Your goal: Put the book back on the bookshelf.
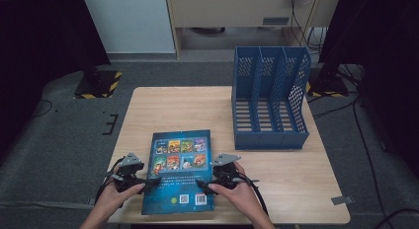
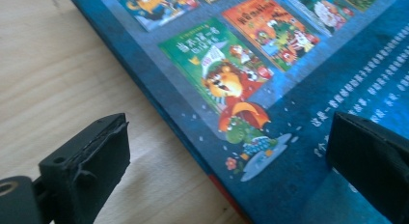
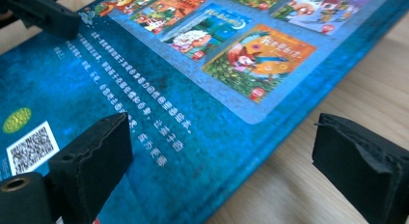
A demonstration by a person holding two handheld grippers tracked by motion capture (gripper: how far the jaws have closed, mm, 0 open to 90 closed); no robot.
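A blue picture book lies flat, back cover up, near the table's front edge. My left gripper is at the book's left edge and stands open. In the left gripper view, one jaw hangs over the bare wood and the other over the cover, so the left gripper straddles that edge. My right gripper is open at the book's right edge. There too the right gripper has one jaw over the cover and one over the wood. Neither grips anything.
A blue three-slot file organizer stands at the back right of the wooden table, its open side facing forward. A black jaw of the other gripper shows at the top left of the right gripper view. Grey carpet surrounds the table.
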